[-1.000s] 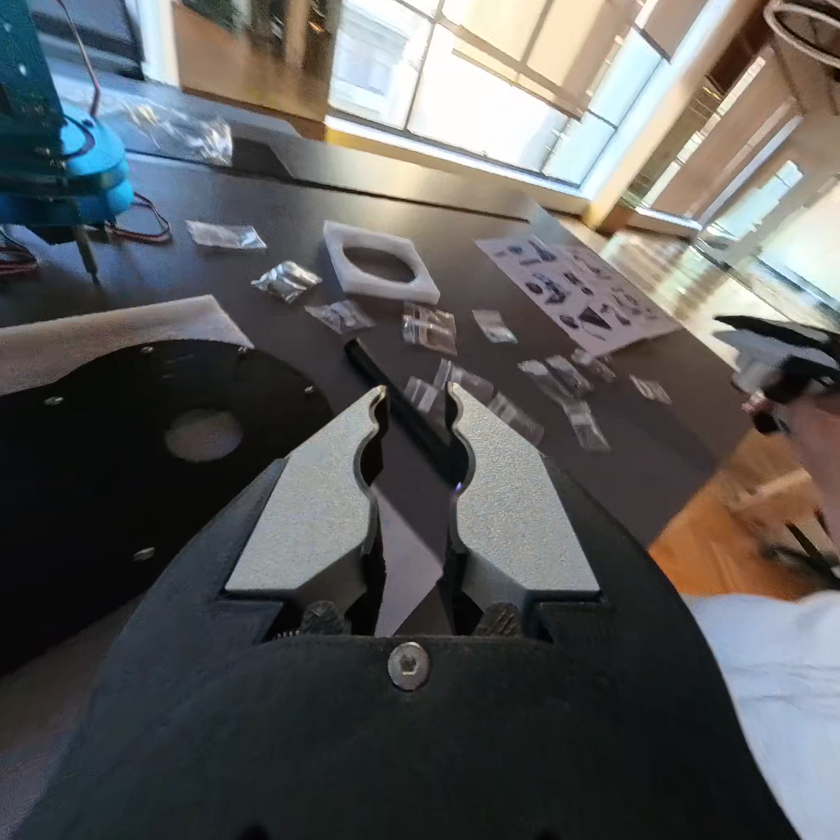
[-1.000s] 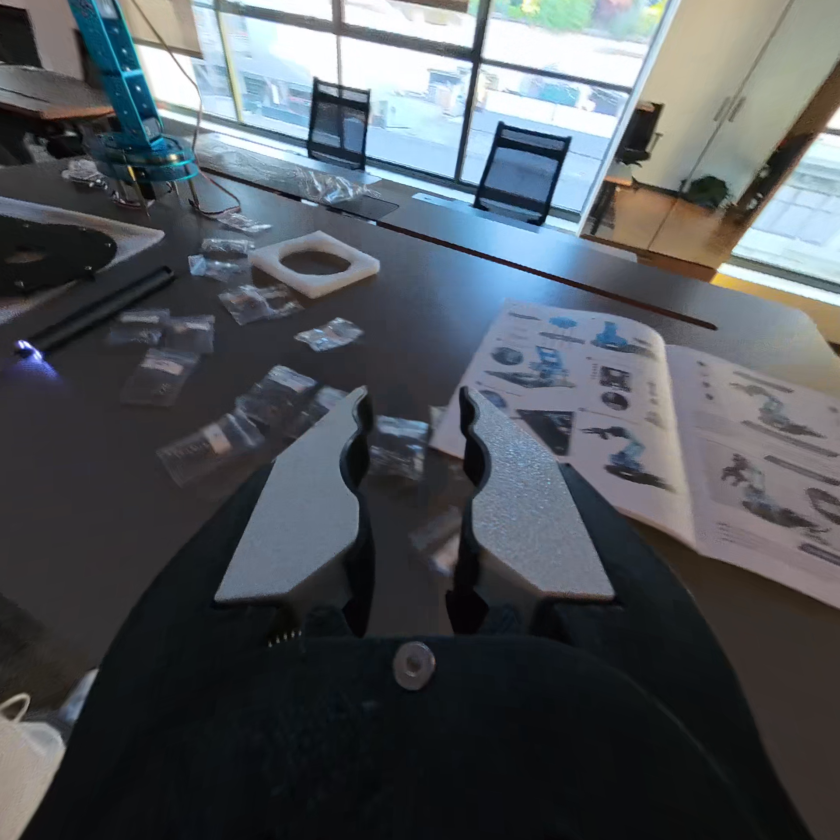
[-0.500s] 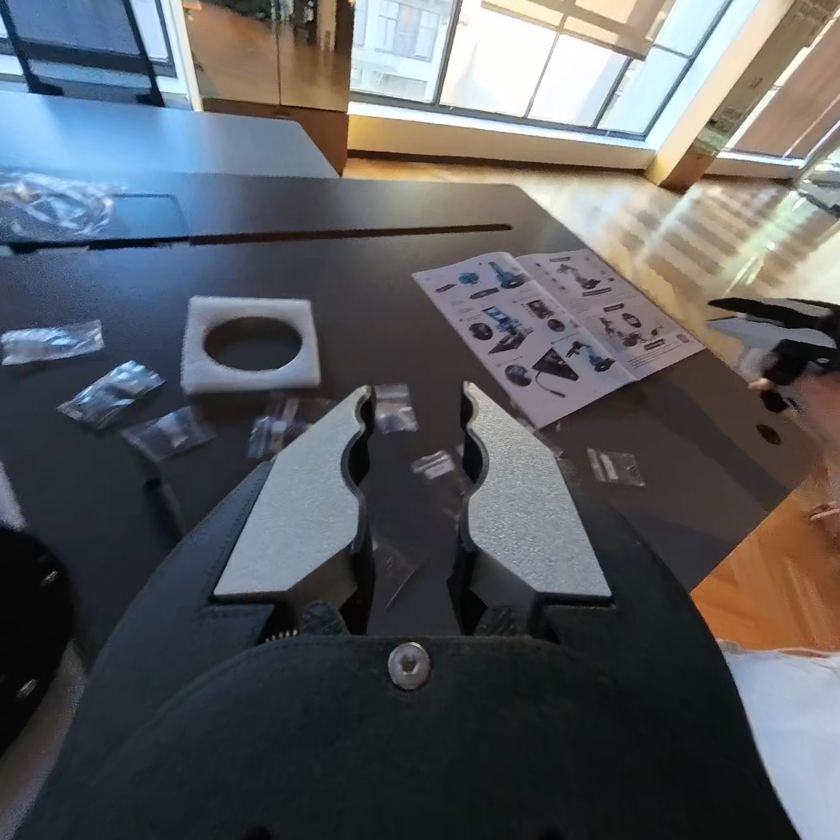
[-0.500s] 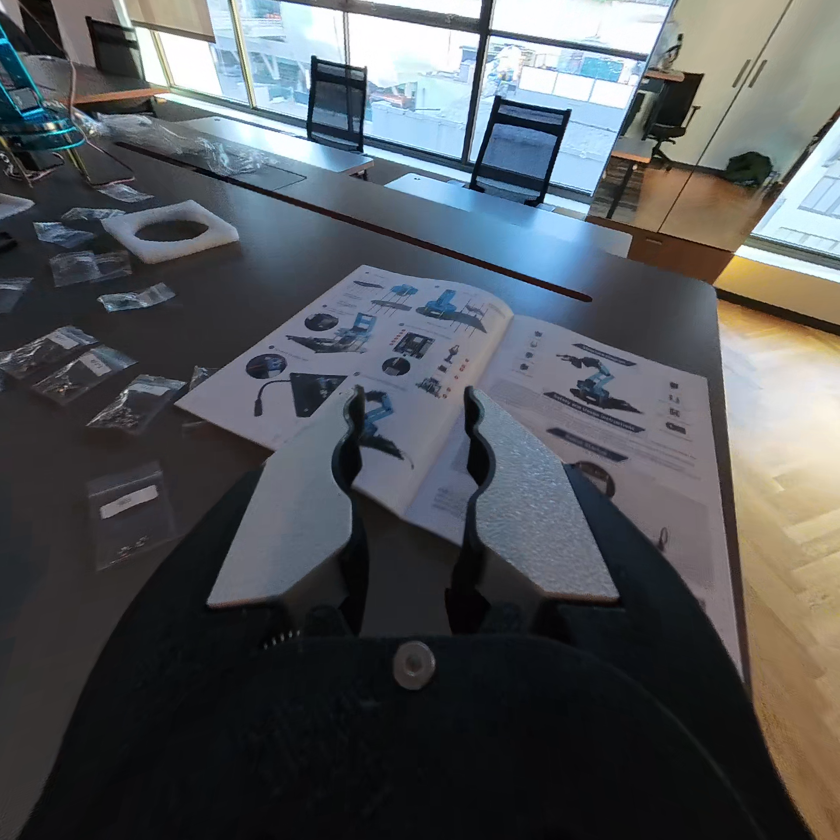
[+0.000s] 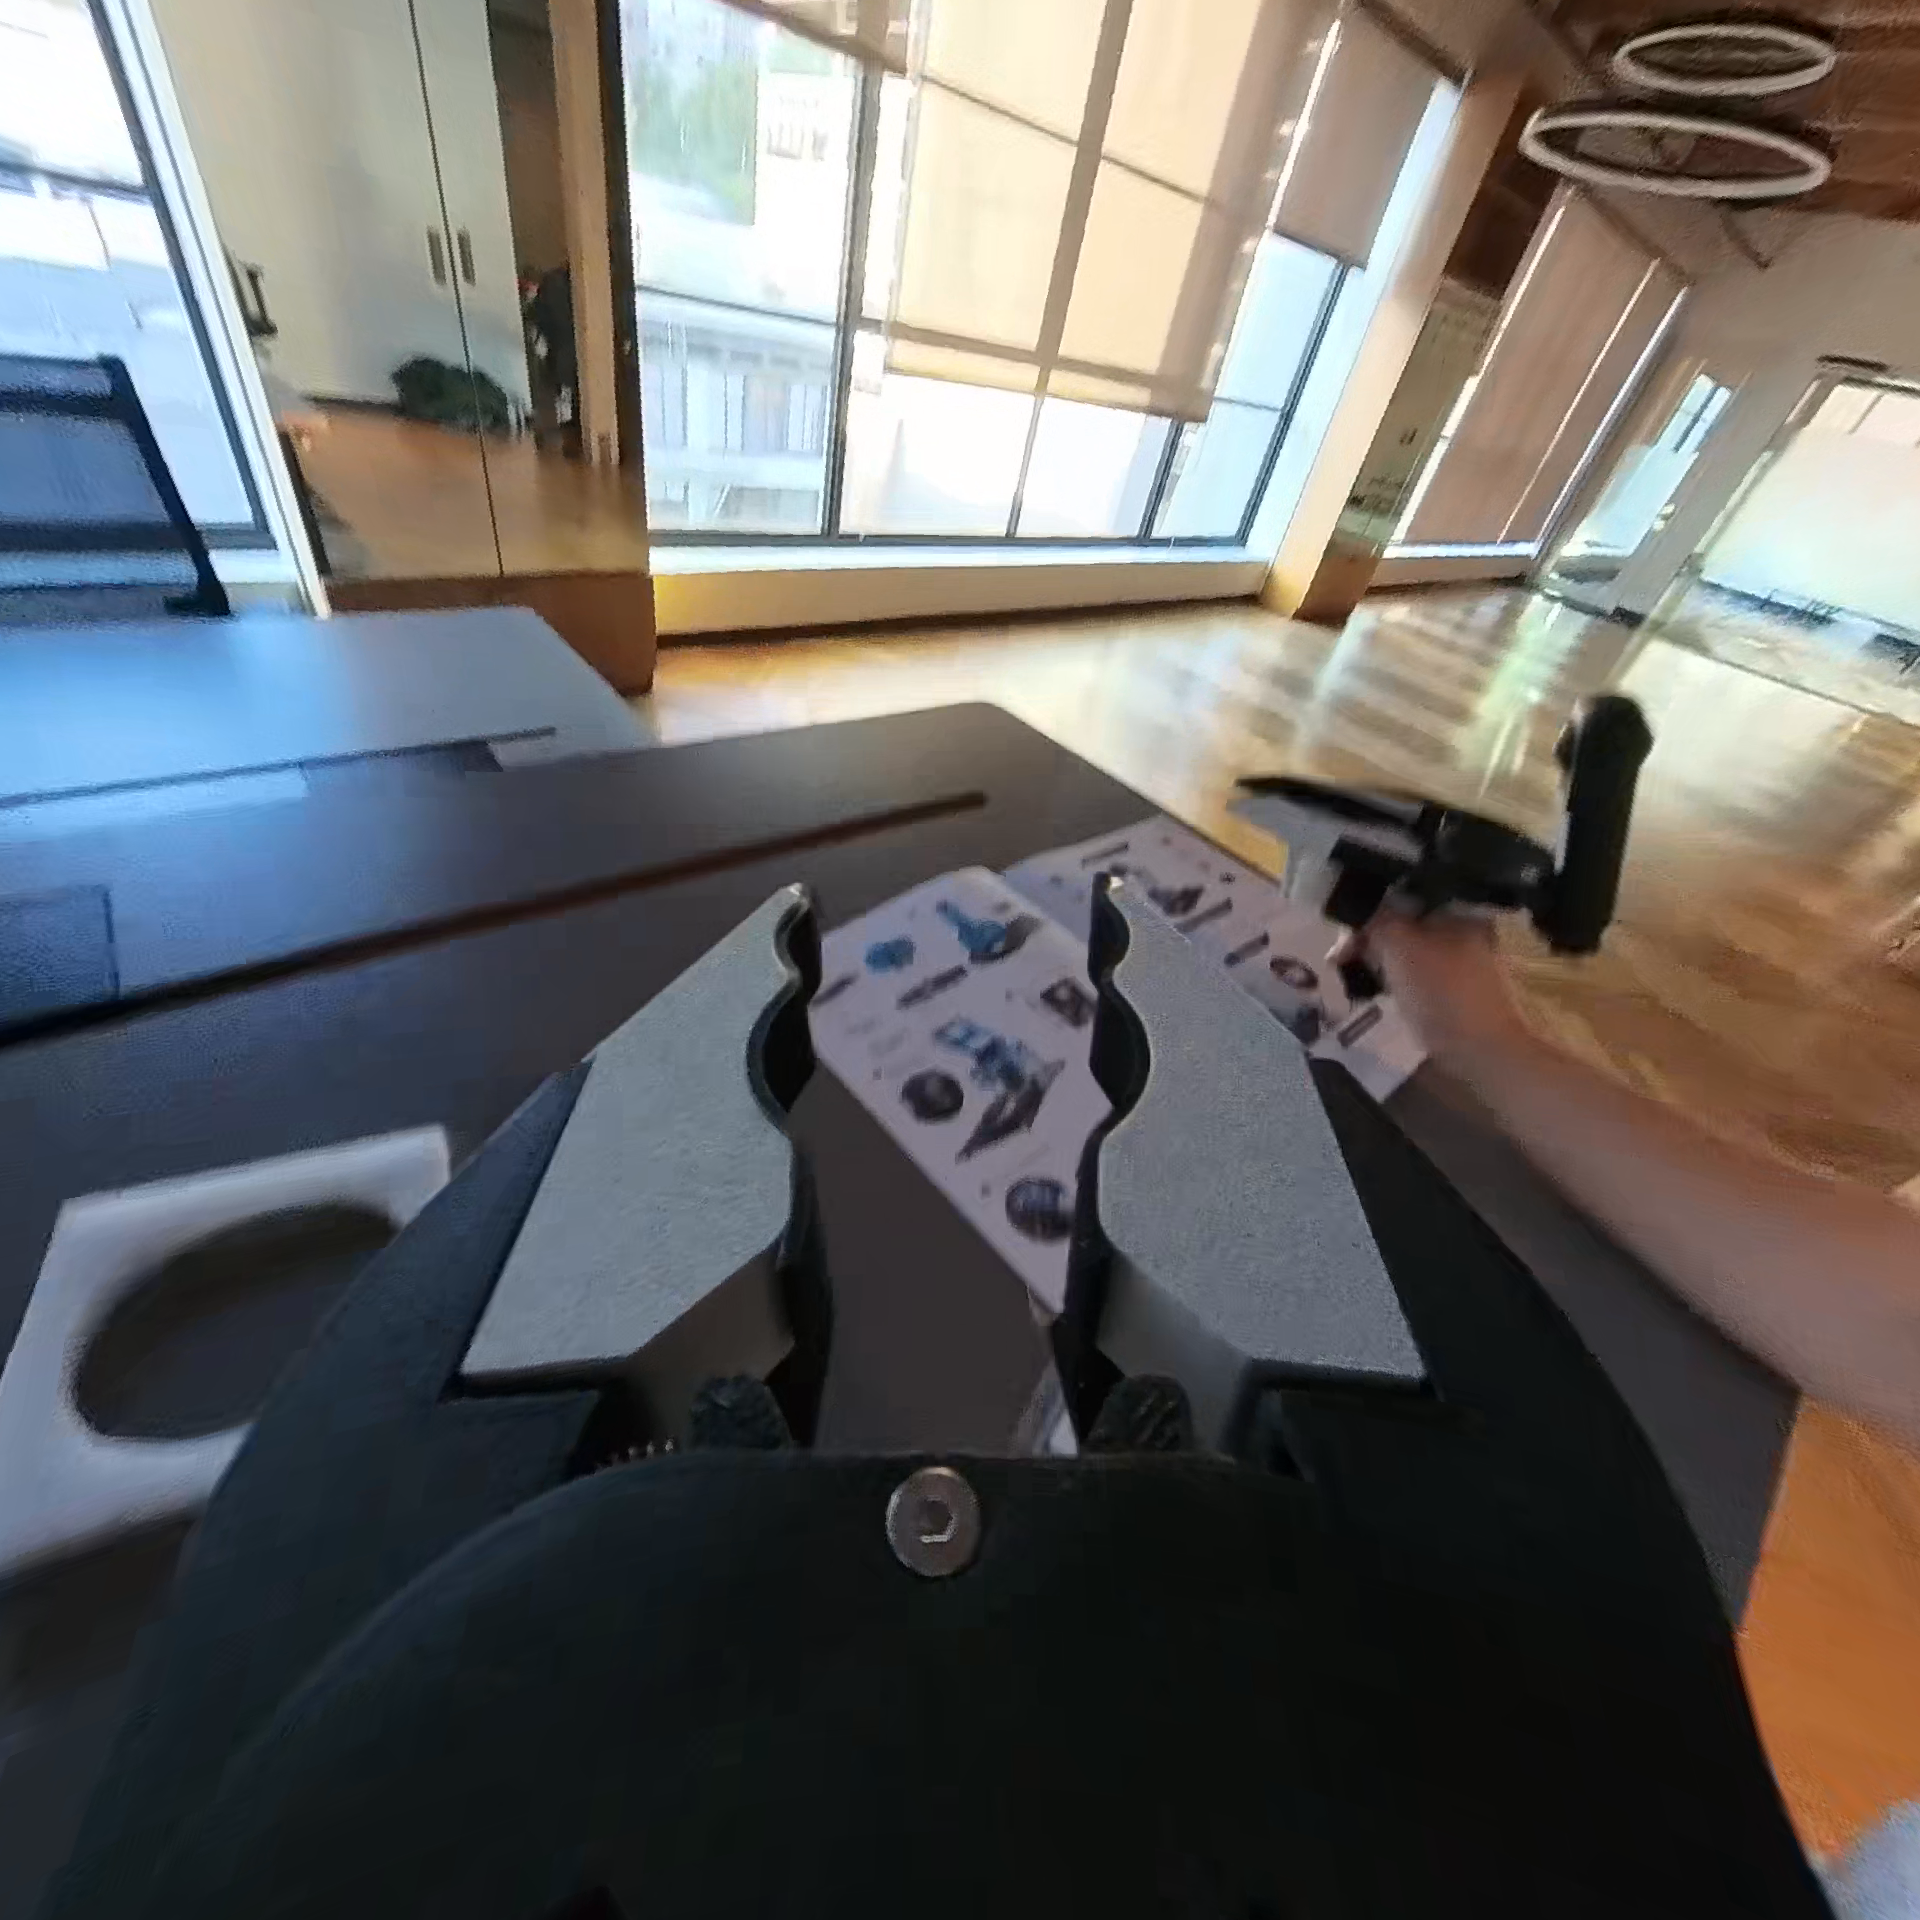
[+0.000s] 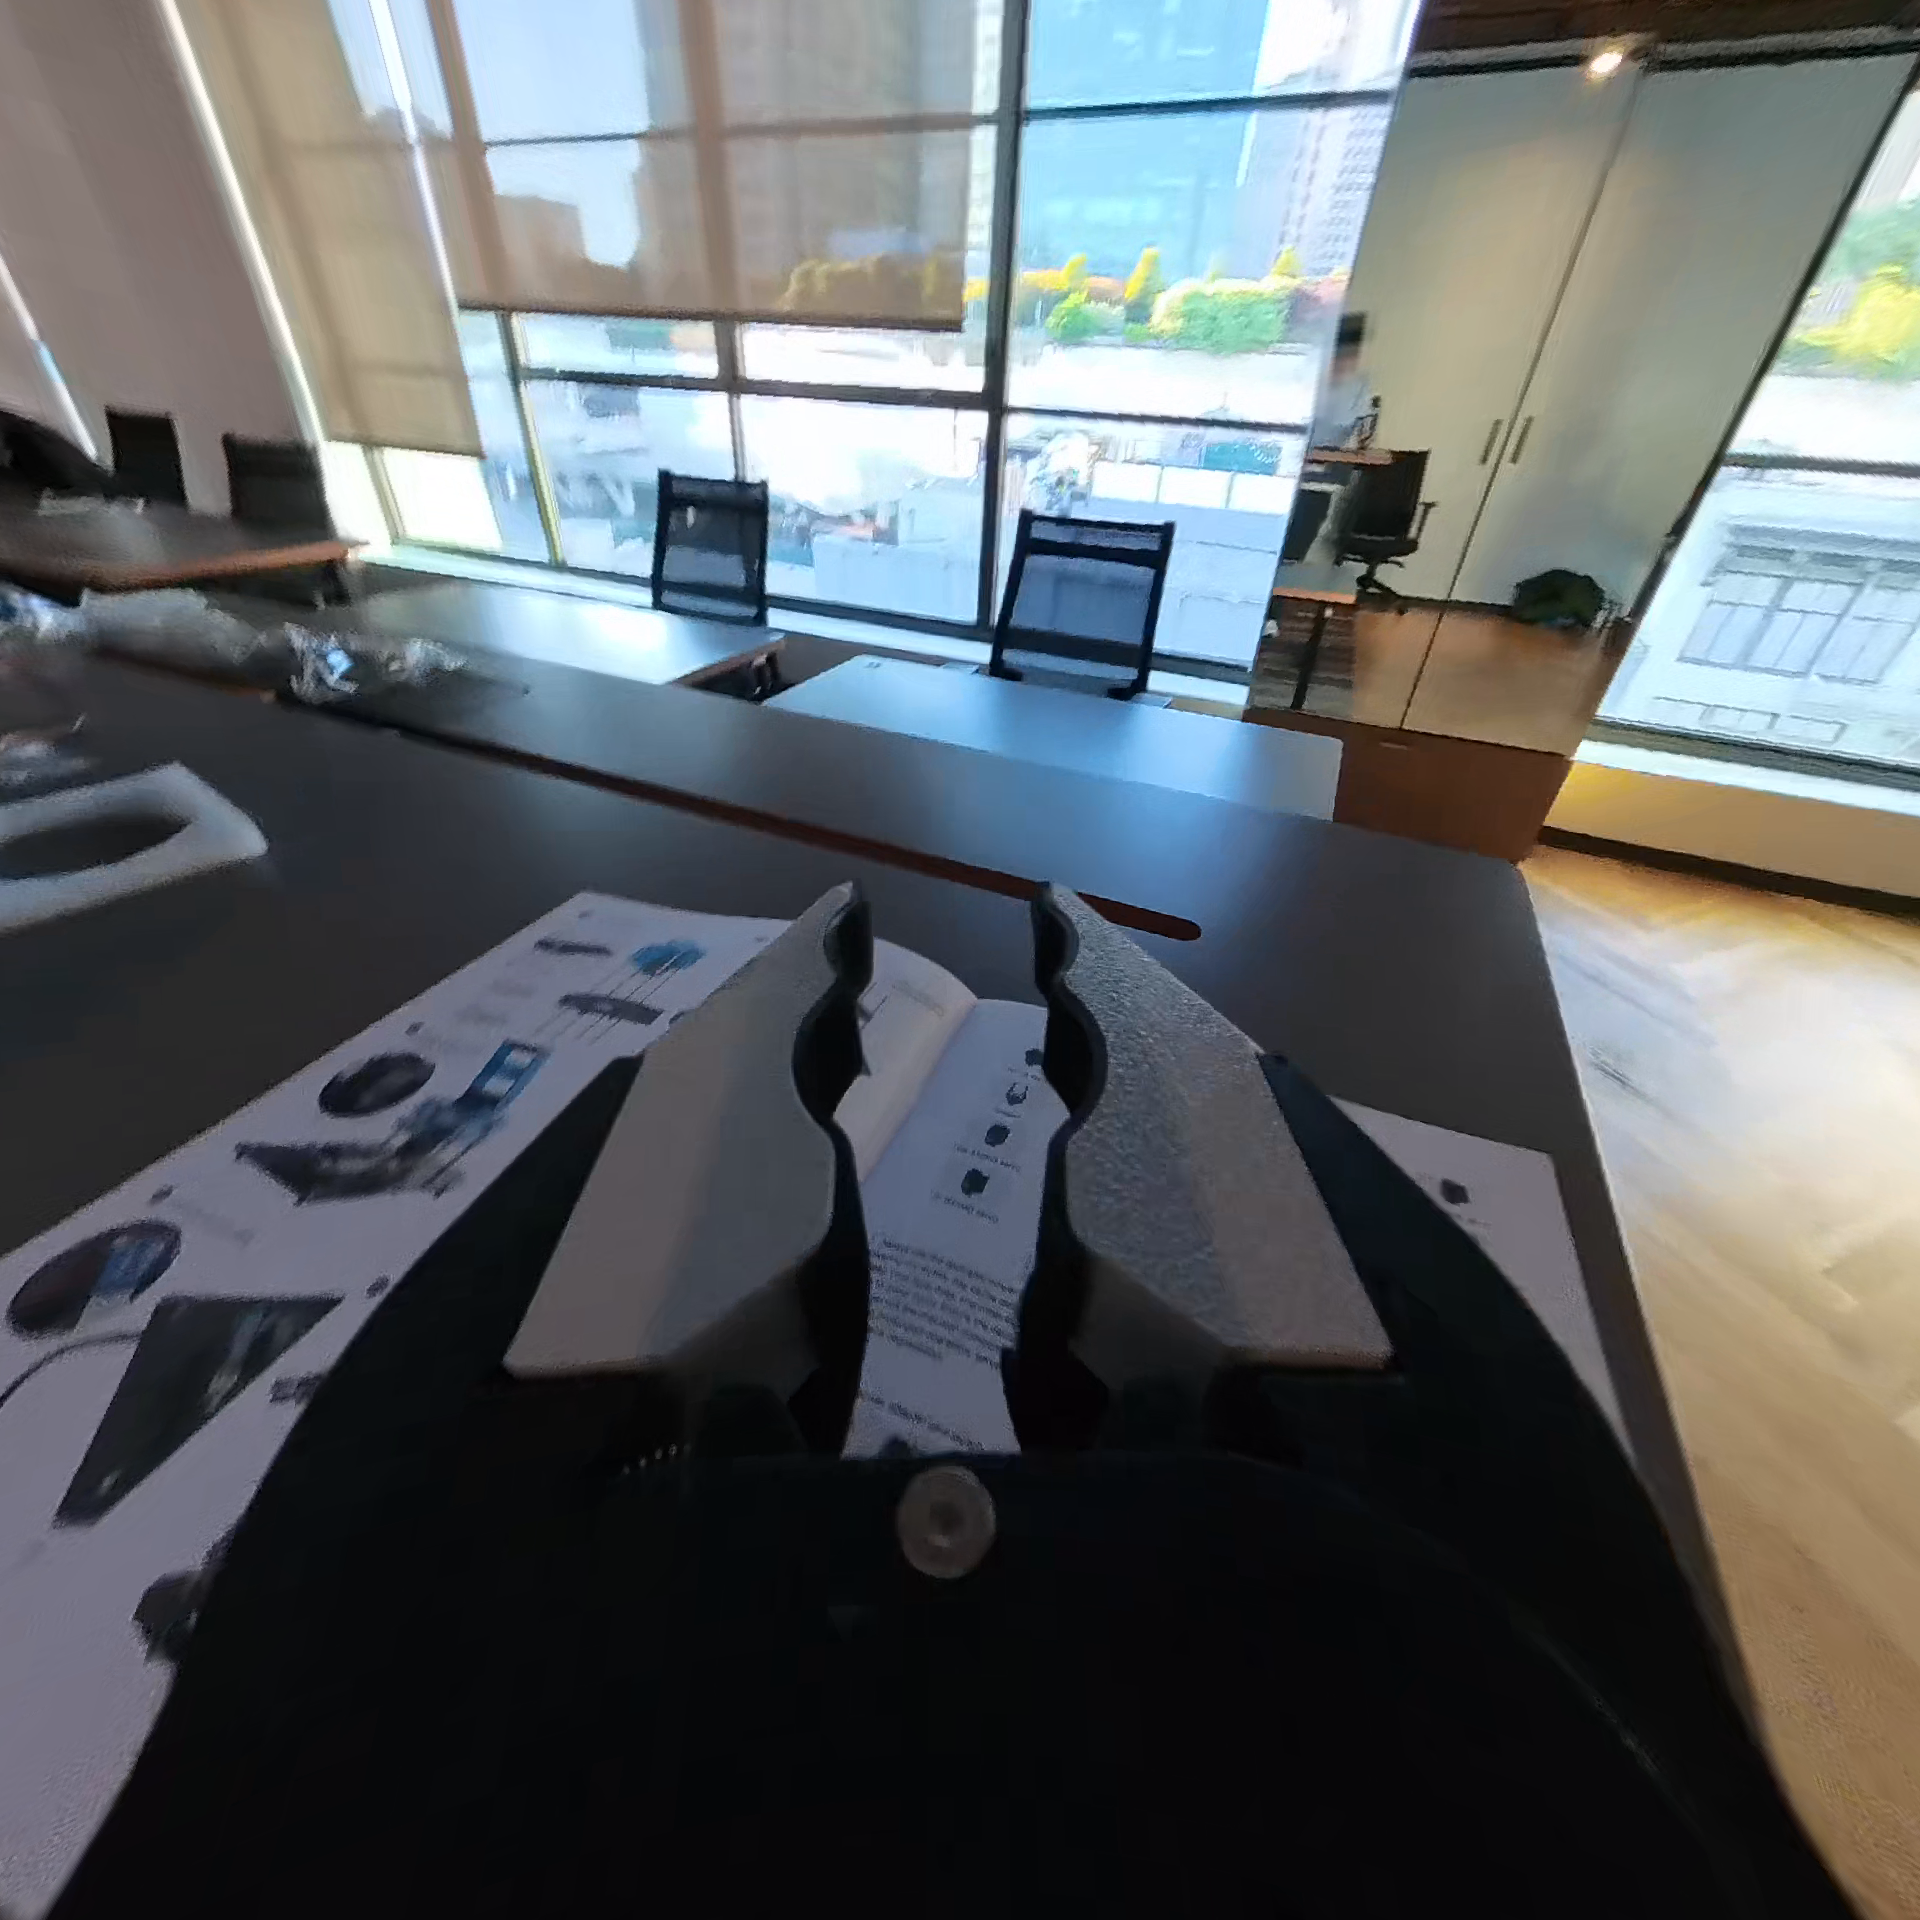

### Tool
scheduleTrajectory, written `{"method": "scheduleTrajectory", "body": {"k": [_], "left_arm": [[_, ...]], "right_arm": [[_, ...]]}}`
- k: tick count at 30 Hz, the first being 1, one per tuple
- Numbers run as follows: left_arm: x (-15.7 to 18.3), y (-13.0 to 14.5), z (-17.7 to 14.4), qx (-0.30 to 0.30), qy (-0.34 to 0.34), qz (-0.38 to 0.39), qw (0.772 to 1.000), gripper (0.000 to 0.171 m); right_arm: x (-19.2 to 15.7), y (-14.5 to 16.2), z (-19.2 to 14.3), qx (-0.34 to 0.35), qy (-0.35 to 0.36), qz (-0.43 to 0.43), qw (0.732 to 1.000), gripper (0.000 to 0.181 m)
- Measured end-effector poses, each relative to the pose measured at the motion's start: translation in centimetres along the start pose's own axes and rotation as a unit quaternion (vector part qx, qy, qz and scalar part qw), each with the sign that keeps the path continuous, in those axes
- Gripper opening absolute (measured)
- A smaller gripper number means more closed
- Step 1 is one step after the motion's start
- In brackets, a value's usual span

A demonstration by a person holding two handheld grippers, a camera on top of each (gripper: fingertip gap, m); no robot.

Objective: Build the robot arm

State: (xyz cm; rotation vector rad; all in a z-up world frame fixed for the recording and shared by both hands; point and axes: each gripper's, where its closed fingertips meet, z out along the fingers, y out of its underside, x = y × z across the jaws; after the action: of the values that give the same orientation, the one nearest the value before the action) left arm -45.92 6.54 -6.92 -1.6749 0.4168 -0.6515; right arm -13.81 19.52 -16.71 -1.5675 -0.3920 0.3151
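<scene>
The open booklet (image 6: 436,1091) lies flat on the table (image 6: 416,914). Both the left gripper (image 5: 951,904) and right gripper (image 6: 943,902) hover above it, fingers apart and empty. Its thin, floppy pages look easiest pinched at an edge.

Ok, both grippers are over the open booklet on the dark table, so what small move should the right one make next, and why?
Probably ease the right gripper down toward the booklet, near its raised centre fold. Its jaws are open and empty, and it hangs above the pages without touching them. The left gripper is also open and empty, above the booklet's other side, with the white foam frame off to its left.
</scene>
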Motion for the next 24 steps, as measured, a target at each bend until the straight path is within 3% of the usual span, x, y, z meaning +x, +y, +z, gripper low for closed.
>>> {"method": "scheduleTrajectory", "body": {"k": [3, 7, 11, 15, 18, 24], "left_arm": [[0.8, -3.1, 3.0, 0.015, 0.004, 0.004, 1.0, 0.054], [0.5, -6.2, 6.8, 0.016, -0.004, -0.023, 1.0, 0.058], [-0.1, -8.7, 8.8, 0.062, -0.007, -0.071, 0.996, 0.058], [-2.6, -8.4, 9.3, 0.093, -0.055, -0.1, 0.989, 0.056], [-4.3, -8.1, 9.3, 0.07, -0.085, -0.1, 0.989, 0.051], [-5.9, -8.6, 10.0, 0.088, -0.121, -0.091, 0.985, 0.04]], "right_arm": [[-0.1, 0.4, 0.9, 0.025, 0.011, -0.005, 1.0, 0.025], [-0.1, 1.4, 1.0, 0.007, 0.018, -0.041, 0.999, 0.022], [-0.8, 1.6, 0.9, 0.013, 0.01, -0.063, 0.998, 0.025], [-1.5, 2.3, 1.5, 0.005, 0.001, -0.114, 0.993, 0.024], [-2.2, 2.6, 1.7, 0.005, -0.02, -0.112, 0.993, 0.024], [-2.8, 3.6, 2.1, -0.016, -0.047, -0.094, 0.994, 0.024]]}}
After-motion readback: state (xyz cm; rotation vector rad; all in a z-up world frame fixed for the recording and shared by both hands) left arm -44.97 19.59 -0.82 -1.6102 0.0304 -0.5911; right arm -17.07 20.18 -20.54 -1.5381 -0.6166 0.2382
